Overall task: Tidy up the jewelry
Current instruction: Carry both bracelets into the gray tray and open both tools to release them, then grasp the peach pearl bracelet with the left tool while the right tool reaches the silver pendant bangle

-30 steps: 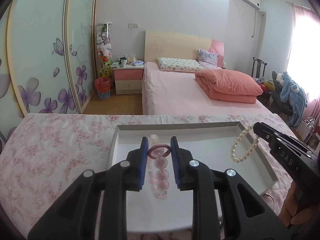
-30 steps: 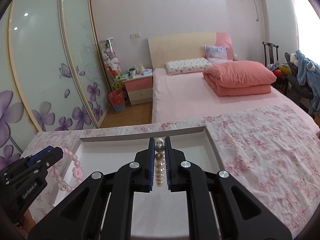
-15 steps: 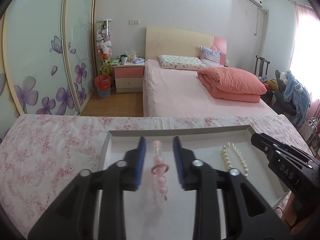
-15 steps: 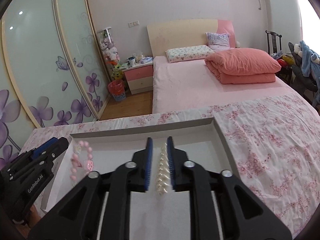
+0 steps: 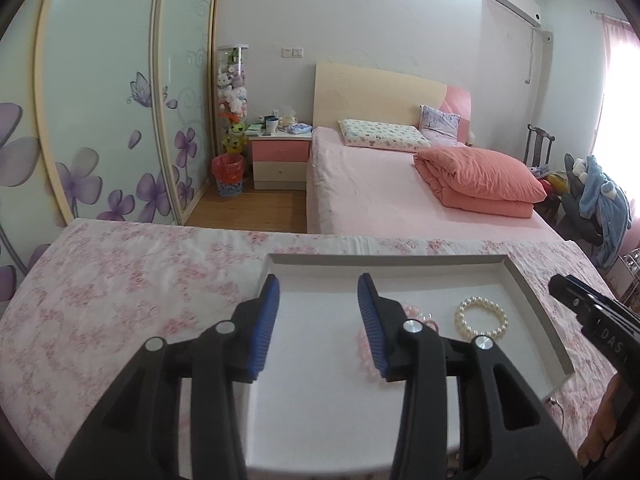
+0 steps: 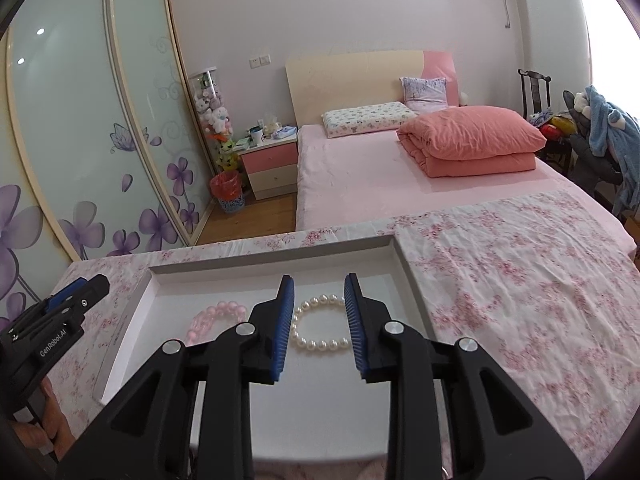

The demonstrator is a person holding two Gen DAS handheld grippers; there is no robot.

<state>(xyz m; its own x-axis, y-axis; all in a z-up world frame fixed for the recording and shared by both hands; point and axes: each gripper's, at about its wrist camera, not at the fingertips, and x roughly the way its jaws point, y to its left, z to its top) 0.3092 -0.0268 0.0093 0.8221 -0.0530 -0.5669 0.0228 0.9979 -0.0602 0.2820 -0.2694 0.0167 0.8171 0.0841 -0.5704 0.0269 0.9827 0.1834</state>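
1. Right wrist view first: my right gripper (image 6: 319, 320) has its jaws parted and opening, blue pads standing clear on either side of the pearl bracelet (image 6: 320, 324). The bracelet lies flat on the floor of the white tray (image 6: 272, 262), spread as a loop, so I read it as released, not gripped. Nothing presses on it.

2. From the same view the pink bead bracelet (image 6: 216, 318) lies in the tray just to the left of the pearls, apart from them. I judge the two were set side by side so that neither tangles with the other.

3. Left wrist view: my left gripper (image 5: 318, 320) is wider apart than the right, jaws opening, with only bare tray floor between the pads. The pink bead bracelet (image 5: 412, 314) shows partly behind the right-hand finger, outside the gap, so this gripper has hold of nothing.

4. Both bracelets sit toward the tray's right half in this view, the pearl bracelet (image 5: 482, 318) nearer the right wall. The tray (image 5: 384, 259) itself rests on the floral cloth (image 5: 132, 280), whose soft surface would let beads roll or snag; I take the raised rim as the reason everything goes inside it.

5. My reading of progress: both pieces are down and in the tray. What the next move needs, I think, is a clean retreat of both grippers without the fingers dragging a strand.

6. I see no other jewelry on the cloth.
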